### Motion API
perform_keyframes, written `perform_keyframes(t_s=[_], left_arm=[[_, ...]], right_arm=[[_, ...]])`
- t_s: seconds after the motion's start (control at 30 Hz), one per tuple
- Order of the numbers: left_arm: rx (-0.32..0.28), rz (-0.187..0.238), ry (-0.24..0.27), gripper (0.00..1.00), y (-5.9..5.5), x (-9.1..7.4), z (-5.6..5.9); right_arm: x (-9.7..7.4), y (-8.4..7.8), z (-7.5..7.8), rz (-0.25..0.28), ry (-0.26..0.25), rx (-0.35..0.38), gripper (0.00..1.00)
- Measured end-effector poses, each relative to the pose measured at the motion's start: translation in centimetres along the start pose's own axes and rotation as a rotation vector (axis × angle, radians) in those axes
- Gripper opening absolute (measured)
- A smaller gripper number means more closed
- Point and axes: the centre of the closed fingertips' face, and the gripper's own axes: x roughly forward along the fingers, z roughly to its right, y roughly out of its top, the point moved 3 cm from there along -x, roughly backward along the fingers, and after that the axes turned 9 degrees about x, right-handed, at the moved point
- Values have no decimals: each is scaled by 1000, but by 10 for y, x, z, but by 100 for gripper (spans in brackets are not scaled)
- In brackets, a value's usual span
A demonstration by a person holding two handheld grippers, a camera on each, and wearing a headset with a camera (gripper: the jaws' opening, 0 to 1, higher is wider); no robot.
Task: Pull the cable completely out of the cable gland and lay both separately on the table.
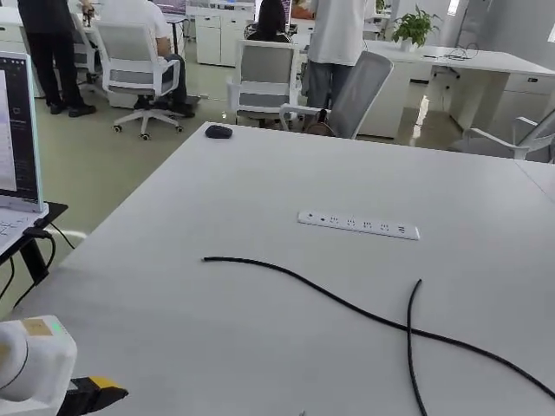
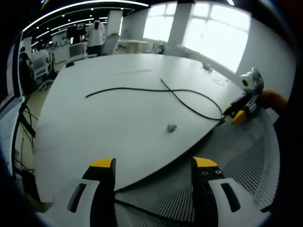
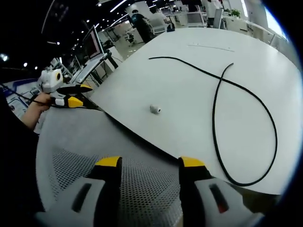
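Gland (image 2: 171, 127) lies on the desk (image 2: 94, 127) straight ahead of the left claw (image 2: 154, 165), with the cable (image 2: 142, 89) running crosswise beyond it, apart. Left claw and right claw (image 3: 149, 163) both gape empty, short of the desk's edge.

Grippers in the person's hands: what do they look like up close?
The left gripper and right gripper look alike. Each has two chunky jaws with pale grey outer shells, black inner faces and bright yellow caps at the tips. Each shell carries a dark elongated slot.
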Motion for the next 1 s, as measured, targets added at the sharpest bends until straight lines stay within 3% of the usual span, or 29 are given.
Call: perform_keyframes(t_s=[0.17,0.47,0.63,1.0], left_arm=[[4,-17,-9,64,-2,0,3],[-7,-14,10,68,-1,2,2],[-2,-24,-2,67,-2,5,7],[33,-29,2,67,-2,5,6]], right_arm=[[-2,5,2,-4,-57,-62,48],[-6,3,7,-2,-84,-65,51],[-4,1,2,1,-65,-54,50],[-3,0,1,-5,-63,-51,51]])
